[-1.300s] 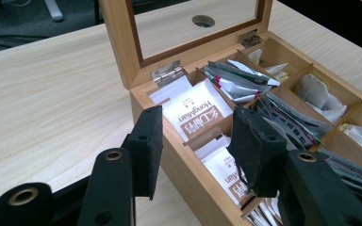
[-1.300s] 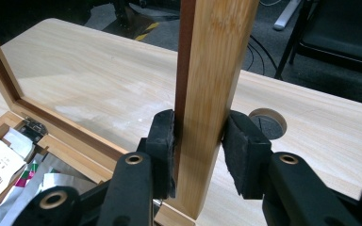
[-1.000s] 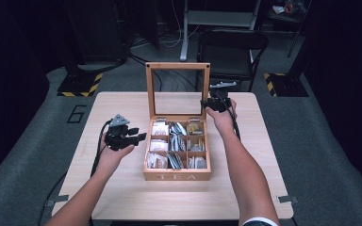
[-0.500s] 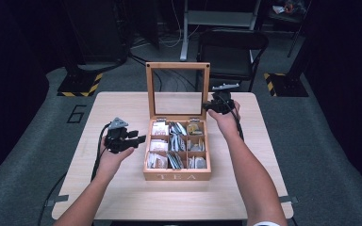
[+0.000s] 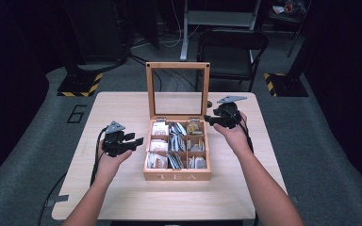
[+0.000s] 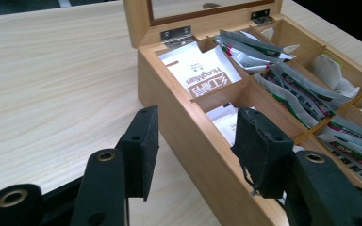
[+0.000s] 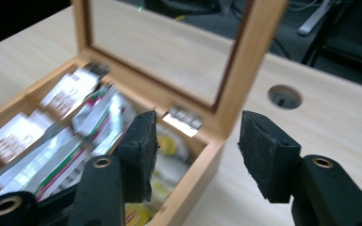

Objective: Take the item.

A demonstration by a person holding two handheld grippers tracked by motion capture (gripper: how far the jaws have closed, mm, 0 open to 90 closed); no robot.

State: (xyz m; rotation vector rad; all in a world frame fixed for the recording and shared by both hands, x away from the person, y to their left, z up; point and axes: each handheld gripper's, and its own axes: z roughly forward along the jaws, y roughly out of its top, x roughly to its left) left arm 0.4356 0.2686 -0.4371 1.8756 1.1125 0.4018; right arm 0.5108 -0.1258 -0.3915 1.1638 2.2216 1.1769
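Observation:
A wooden tea box [image 5: 176, 176] marked TEA stands mid-table, its glass lid [image 5: 177, 89] upright and several compartments holding tea bags [image 5: 175, 130]. My left gripper [image 5: 134, 140] is at the box's left side. In the left gripper view its jaws [image 6: 195, 141] have just been opening and straddle the box's left wall [image 6: 188, 136] without pressing it. My right gripper [image 5: 210, 118] hovers by the box's back right corner. Its jaws [image 7: 198, 141] have just been opening too, with the corner [image 7: 202, 155] below the gap and nothing gripped.
The pale wooden table [image 5: 122, 106] has a round cable hole [image 7: 284, 97] behind the box on the right. A black chair [image 5: 233, 44] stands beyond the far edge. Cables trail from both grippers off the near edge.
My right gripper has drawn back from the lid's right edge toward the person, and its jaws have widened. The left gripper has stayed by the box's left wall. The lid stays upright.

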